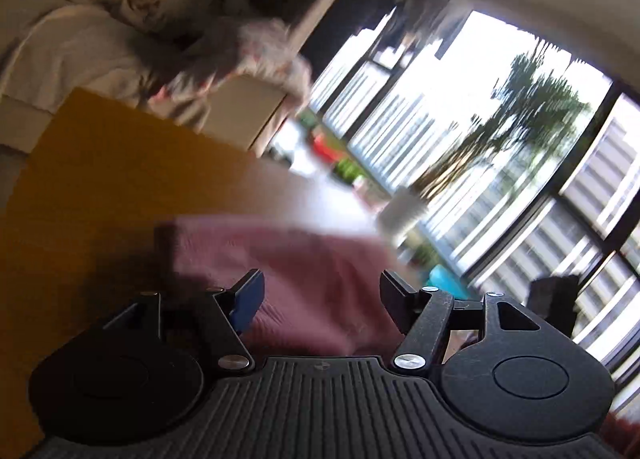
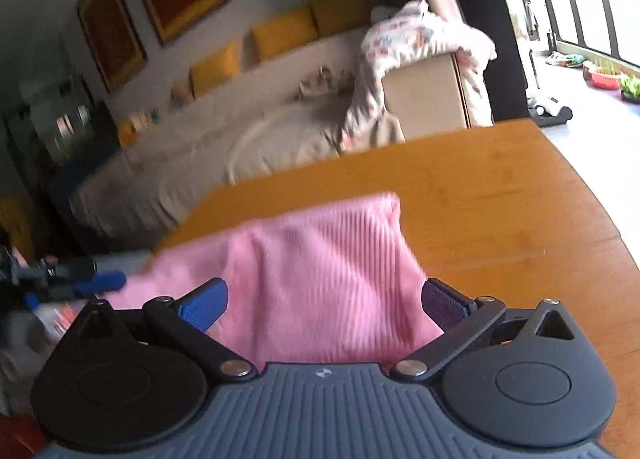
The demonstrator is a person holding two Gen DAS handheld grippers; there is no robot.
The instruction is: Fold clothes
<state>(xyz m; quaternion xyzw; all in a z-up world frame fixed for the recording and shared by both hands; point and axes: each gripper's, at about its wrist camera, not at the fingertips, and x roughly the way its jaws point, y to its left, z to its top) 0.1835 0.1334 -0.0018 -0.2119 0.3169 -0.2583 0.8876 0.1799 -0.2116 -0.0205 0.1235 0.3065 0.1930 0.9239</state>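
Right hand-held gripper [image 2: 324, 305] gapes wide, we see nothing pinched; pink garment [image 2: 320, 271] bunched under it on the tabletop [image 2: 500, 195]. Left hand-held gripper [image 1: 322, 295] also unclenched over that garment.

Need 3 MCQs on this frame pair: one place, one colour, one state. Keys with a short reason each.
1. Where does the pink ribbed knit garment lie?
A. on the orange wooden table
B. on the beige sofa
C. on the floor

2. What colour are the cushions along the sofa back?
A. blue
B. yellow
C. white

3. How do the jaws of the right gripper stand?
A. shut on the garment
B. shut on nothing
C. open, pads clear of the cloth

Key: 1 A, the garment rests on the tabletop in both wrist views. 2 B, a row of yellow cushions lines the sofa back. 3 C, the pads stand wide apart at either side of the garment without pinching it.
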